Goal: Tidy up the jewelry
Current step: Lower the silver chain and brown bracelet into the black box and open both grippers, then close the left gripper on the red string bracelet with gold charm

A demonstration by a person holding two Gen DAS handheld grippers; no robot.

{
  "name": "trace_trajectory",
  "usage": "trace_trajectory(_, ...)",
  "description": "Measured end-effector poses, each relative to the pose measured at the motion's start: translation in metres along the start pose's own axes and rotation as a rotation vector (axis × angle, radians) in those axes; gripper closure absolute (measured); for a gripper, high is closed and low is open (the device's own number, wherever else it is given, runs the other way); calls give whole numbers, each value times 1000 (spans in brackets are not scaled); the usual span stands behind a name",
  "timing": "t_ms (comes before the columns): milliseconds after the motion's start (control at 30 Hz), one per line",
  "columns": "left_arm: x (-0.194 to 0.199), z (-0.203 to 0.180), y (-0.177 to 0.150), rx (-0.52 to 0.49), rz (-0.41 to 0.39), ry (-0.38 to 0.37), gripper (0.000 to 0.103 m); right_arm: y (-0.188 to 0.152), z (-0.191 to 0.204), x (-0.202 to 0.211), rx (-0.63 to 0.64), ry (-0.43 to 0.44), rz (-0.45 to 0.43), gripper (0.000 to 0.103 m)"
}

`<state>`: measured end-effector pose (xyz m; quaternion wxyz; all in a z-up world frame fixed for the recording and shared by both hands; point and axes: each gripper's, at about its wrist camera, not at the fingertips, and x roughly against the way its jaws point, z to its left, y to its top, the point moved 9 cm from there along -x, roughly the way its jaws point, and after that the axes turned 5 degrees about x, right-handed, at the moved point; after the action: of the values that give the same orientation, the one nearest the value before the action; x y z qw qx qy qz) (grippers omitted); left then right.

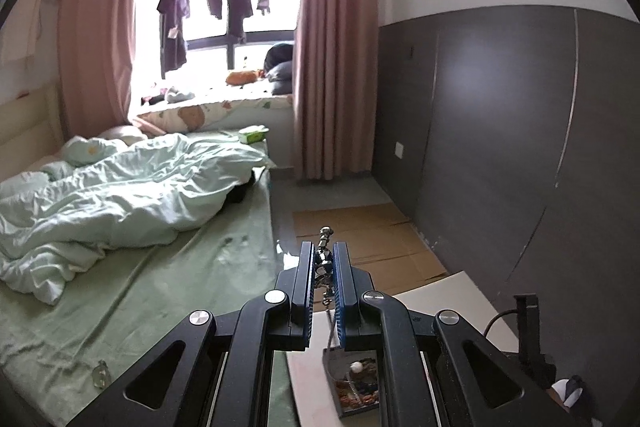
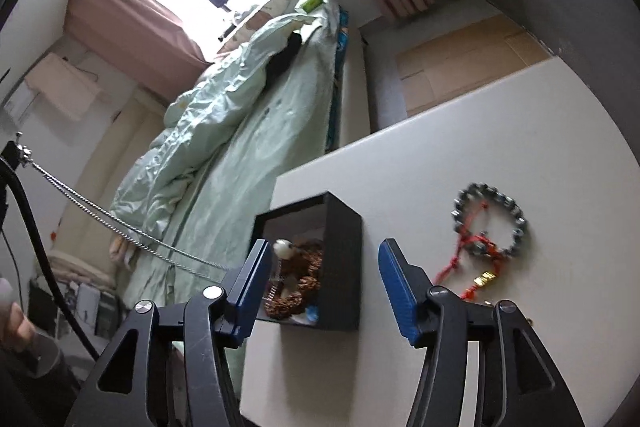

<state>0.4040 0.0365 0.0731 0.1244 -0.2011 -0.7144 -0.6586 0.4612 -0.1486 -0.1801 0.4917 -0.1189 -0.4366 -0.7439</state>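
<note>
Silver chain (image 1: 323, 267) pinched in left tool (image 1: 323, 251) above black box (image 1: 352, 383).

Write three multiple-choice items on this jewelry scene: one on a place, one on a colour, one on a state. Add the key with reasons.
1. Where does the grey bead bracelet lie?
A. inside the black box
B. on the white table, beside the black box
C. on the bed

2. What colour is the cord tied to that bracelet?
A. red
B. green
C. white

3. How does the left gripper stand?
A. wide open and empty
B. shut on the silver chain
C. shut on the black box

Key: 1 B, it rests on the white table, apart from the black box. 2 A, a red cord trails from it. 3 B, the blue pads pinch the silver chain, which hangs down towards the box.
</note>
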Motion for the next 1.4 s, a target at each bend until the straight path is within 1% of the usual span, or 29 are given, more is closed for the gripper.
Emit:
trace_trajectory(167, 12, -9, 13, 33, -52, -43, 94, -4, -6, 6, 26, -14, 25, 47)
trace_trajectory(433, 9, -29, 26, 10, -70, -75, 94, -6, -20, 22, 23, -10, 24, 47)
trace_trajectory(500, 1, -35, 23, -7, -49, -92, 94, -6, -24, 26, 18, -11, 18, 47)
trace_trajectory(567, -11, -42, 15, -23, 7, -107, 92, -6, -28, 27, 12, -10, 17, 47)
trace_trajectory(600, -15, -44, 11, -25, 29, -112, 87, -6, -30, 28, 9, -8, 16, 47)
trace_trajectory(633, -19, -45, 7, -26, 43, -117, 79, -6, -32, 30, 6, -8, 15, 47)
trace_trajectory(667, -21, -46, 4, -27, 46, -120, 74, -6, -32, 30, 6, -8, 14, 47)
trace_trajectory(700, -21, -48, 1, -29, 44, -121, 63, -6, -33, 32, 6, -7, 12, 47)
trace_trajectory(733, -21, -48, -1, -32, 39, -123, 58, -7, -33, 33, 7, -6, 11, 47)
trace_trajectory(800, -21, -48, -5, -33, 39, -124, 57, -8, -34, 35, 6, -5, 10, 47)
trace_trajectory(1000, -31, -46, -24, -29, 88, -131, 57, -8, -39, 37, 4, -6, 9, 47)
trace_trajectory(1067, -37, -48, -34, -28, 108, -133, 51, -8, -41, 38, 3, -10, 10, 47)
trace_trajectory(1133, -43, -50, -45, -20, 129, -141, 41, -9, -47, 42, -3, -15, 8, 47)
trace_trajectory(1200, -50, -54, -55, -12, 148, -153, 39, -9, -55, 46, -9, -30, 7, 46)
trace_trajectory(1267, -58, -60, -68, -4, 177, -170, 38, -10, -64, 48, -16, -48, 9, 39)
trace_trajectory(1400, -74, -76, -93, 16, 231, -206, 39, -13, -78, 56, -34, -65, 6, 38)
